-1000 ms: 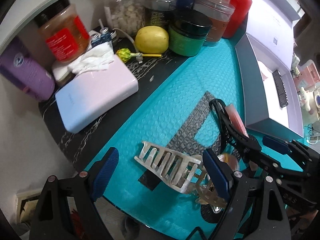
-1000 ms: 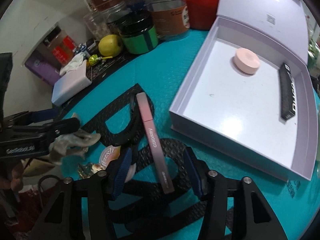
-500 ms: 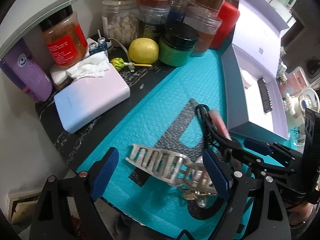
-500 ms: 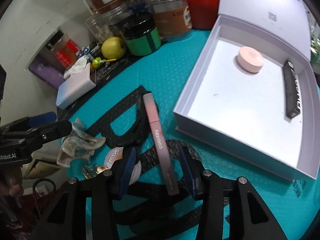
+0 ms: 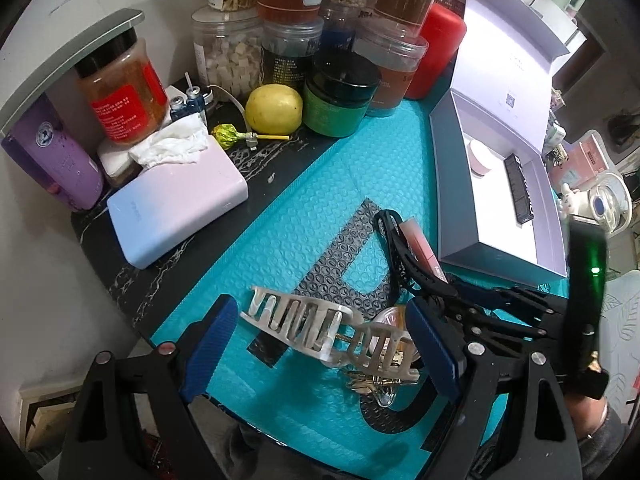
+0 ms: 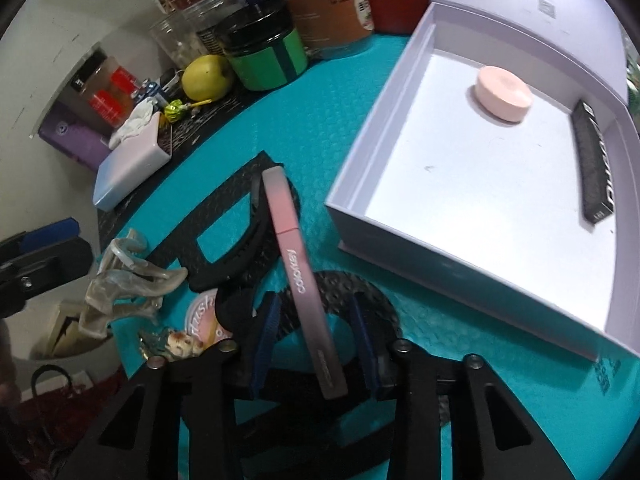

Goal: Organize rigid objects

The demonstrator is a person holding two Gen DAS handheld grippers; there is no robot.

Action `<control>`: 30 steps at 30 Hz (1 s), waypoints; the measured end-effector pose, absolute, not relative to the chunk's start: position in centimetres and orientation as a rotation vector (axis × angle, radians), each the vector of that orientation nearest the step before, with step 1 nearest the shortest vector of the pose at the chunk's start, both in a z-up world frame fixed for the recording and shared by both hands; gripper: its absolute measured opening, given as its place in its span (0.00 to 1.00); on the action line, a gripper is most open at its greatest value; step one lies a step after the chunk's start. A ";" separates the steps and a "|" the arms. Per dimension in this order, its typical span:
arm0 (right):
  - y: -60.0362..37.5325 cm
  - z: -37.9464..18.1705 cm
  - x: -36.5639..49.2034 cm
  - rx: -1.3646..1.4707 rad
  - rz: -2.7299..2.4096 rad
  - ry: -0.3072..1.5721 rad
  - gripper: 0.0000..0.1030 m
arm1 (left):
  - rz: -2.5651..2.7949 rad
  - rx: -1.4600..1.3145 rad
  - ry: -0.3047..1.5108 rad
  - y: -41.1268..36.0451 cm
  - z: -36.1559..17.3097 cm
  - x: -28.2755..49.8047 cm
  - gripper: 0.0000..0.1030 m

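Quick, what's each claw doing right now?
Left gripper: closed on the hair clip.
Right gripper: open, jaws just closing around the pink tube, not touching.

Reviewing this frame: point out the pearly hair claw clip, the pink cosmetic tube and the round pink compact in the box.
hair claw clip [image 5: 304,322], left wrist view, on its toothed upper half.
pink cosmetic tube [image 6: 298,258], right wrist view, mid-barrel near the lettering.
round pink compact [image 6: 503,93], right wrist view, centre of its top face.

We note both grippers: left gripper [image 5: 324,354] and right gripper [image 6: 316,344] share black skeletal frames, silver screw heads behind the jaws, ribbed blue pads. Grey sleeve cuff [image 5: 600,440] behind.
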State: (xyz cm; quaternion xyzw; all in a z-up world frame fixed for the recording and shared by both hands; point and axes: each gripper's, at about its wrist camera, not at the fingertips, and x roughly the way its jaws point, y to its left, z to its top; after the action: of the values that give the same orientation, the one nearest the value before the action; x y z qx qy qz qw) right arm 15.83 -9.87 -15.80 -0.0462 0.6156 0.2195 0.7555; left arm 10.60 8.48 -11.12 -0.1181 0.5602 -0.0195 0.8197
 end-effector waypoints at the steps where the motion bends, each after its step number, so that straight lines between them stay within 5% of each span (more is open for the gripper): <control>1: -9.7 -15.8 15.9 -0.110 0.483 1.337 0.17 | -0.045 -0.255 1.196 8.5 -11.1 10.6 0.84; 30: -11.7 -15.0 14.5 -0.055 0.468 1.339 0.13 | -0.121 -0.116 1.254 5.5 -15.2 11.1 0.81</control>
State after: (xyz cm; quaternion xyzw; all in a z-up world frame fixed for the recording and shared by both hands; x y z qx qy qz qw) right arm 14.49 -11.66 -15.02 -0.0255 0.6145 0.2146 0.7587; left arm 11.09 5.46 -15.21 -0.0544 0.5862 -0.0565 0.8064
